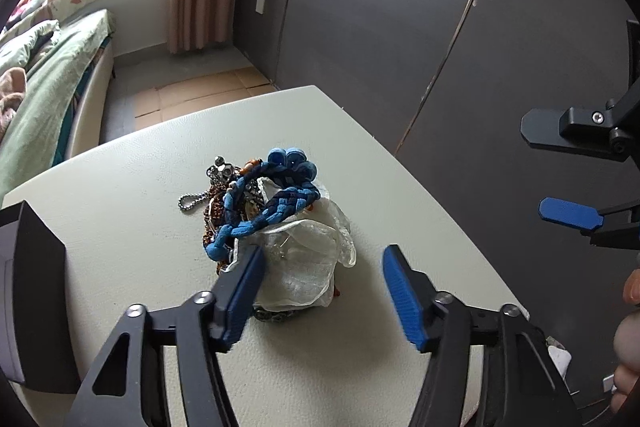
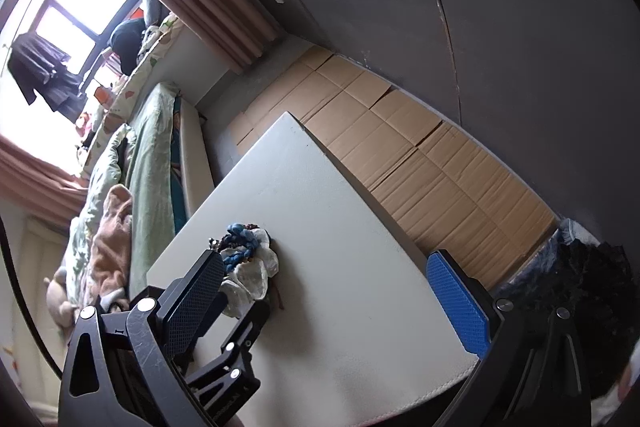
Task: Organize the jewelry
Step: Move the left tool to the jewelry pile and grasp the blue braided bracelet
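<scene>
I am looking down along the left gripper (image 1: 324,283), and its blue-padded fingers (image 1: 402,301) are standing spread over the pale off-white surface (image 1: 120,195). A heap of jewelry (image 1: 256,203) is lying just ahead of the fingertips: a thick blue braided fabric bracelet (image 1: 276,203) is curling over the top, a silver ball chain (image 1: 196,203) is trailing out beyond the left finger, and brown and orange beaded strands (image 1: 212,215) are tangling underneath. A crumpled clear plastic bag (image 1: 308,259) is sitting on the near side of the heap, partly between the two fingers. The left finger (image 1: 240,295) is lying against the bag's edge, though I cannot tell whether it is actually touching it, while the right finger is standing well apart from the bag, so nothing is being pinched. A dark grey box-like object (image 1: 32,287) is sitting outside the left finger at the surface's edge.

Through the right wrist camera, the right gripper (image 2: 332,303) is holding its fingers wide apart with only bare surface between them. The heap is lying just beyond its left finger (image 2: 196,303), with the left gripper's black linkage crossing in close to that finger. Brown flattened cardboard (image 2: 420,155) is covering the floor beyond the far edge of the surface, ahead of the right finger (image 2: 460,303). A bed with green bedding (image 2: 152,155) is lying far off past the left finger
</scene>
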A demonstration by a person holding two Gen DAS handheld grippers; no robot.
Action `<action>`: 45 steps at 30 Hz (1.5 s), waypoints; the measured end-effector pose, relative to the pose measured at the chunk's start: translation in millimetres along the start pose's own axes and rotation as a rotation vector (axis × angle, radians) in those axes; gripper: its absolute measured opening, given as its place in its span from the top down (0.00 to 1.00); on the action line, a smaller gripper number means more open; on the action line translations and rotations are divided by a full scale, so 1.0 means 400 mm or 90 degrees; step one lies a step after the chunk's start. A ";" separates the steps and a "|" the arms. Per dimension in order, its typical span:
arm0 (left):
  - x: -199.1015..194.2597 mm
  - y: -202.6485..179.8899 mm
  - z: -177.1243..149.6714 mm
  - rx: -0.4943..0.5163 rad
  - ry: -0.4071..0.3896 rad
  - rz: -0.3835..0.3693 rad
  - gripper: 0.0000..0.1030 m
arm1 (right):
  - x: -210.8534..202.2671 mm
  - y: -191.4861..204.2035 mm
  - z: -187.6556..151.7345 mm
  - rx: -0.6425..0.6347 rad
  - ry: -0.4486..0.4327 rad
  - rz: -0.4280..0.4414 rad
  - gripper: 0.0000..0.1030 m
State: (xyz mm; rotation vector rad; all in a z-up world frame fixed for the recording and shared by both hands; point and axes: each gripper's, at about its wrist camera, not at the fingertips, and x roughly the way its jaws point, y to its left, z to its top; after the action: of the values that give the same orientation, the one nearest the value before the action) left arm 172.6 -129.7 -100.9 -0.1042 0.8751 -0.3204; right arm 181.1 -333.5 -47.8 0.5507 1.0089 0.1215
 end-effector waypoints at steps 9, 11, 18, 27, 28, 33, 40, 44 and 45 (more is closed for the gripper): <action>-0.039 0.031 0.015 -0.039 -0.020 -0.037 0.98 | 0.017 0.024 0.011 -0.017 0.002 0.000 0.00; -0.058 0.035 0.021 -0.044 -0.033 -0.048 0.99 | 0.022 0.025 0.010 -0.016 0.005 0.005 0.00; -0.114 0.079 0.045 -0.081 -0.071 -0.068 0.99 | 0.061 0.057 -0.001 -0.021 0.030 0.057 0.04; -0.188 0.147 0.058 -0.119 -0.108 -0.095 0.99 | 0.145 0.112 -0.017 -0.015 0.077 0.109 0.32; -0.194 0.153 0.059 -0.122 -0.111 -0.097 0.99 | 0.154 0.119 -0.017 -0.015 0.080 0.111 0.33; -0.228 0.180 0.060 -0.132 -0.129 -0.098 0.99 | 0.201 0.145 -0.020 -0.004 0.098 0.136 0.34; -0.257 0.234 0.061 -0.155 -0.145 -0.073 0.99 | 0.249 0.156 -0.027 0.019 0.120 0.151 0.34; -0.262 0.267 0.061 -0.171 -0.150 -0.052 0.99 | 0.269 0.157 -0.026 0.055 0.124 0.174 0.34; -0.262 0.275 0.062 -0.176 -0.150 -0.048 0.99 | 0.274 0.158 -0.028 0.060 0.124 0.178 0.33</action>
State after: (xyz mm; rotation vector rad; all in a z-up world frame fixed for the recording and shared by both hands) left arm 154.9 6.7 -31.9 -0.4239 0.6785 -0.2507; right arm 240.5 -237.5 -105.5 0.7760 1.1262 0.3826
